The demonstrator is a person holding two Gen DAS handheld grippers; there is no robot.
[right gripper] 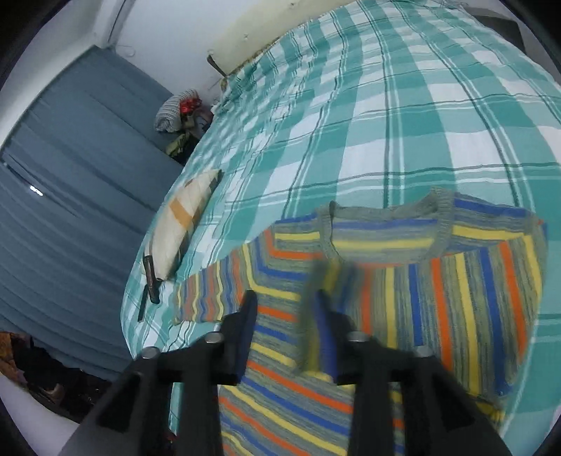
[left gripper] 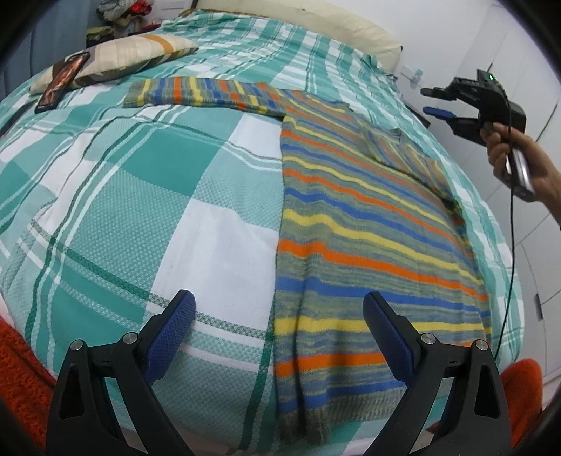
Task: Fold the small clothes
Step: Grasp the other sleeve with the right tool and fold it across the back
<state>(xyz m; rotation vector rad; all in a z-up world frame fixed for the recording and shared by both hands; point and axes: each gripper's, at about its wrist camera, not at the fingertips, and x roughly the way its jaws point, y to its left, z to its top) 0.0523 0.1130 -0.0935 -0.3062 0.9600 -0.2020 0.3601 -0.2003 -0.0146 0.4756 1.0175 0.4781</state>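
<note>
A striped knit sweater [left gripper: 368, 224] in orange, yellow, blue and grey lies flat on the checked bedspread [left gripper: 140, 196]. Its left sleeve [left gripper: 203, 93] stretches out to the left; the right sleeve is folded over the body. My left gripper [left gripper: 278, 308] is open and empty, low over the sweater's hem at its left edge. My right gripper [left gripper: 433, 101] is open, held in the air beyond the bed's right side. In the right wrist view the right gripper [right gripper: 285, 308] hovers open above the sweater [right gripper: 455, 298], with the collar [right gripper: 385, 224] ahead.
A beige pillow [left gripper: 115, 59] and a phone [left gripper: 61, 82] lie at the bed's far left. Clutter [left gripper: 119, 10] sits beyond the bed. An orange cloth [left gripper: 21, 379] is at the near edge. Blue curtains [right gripper: 70, 210] hang on the left; a white wall [left gripper: 526, 52] stands on the right.
</note>
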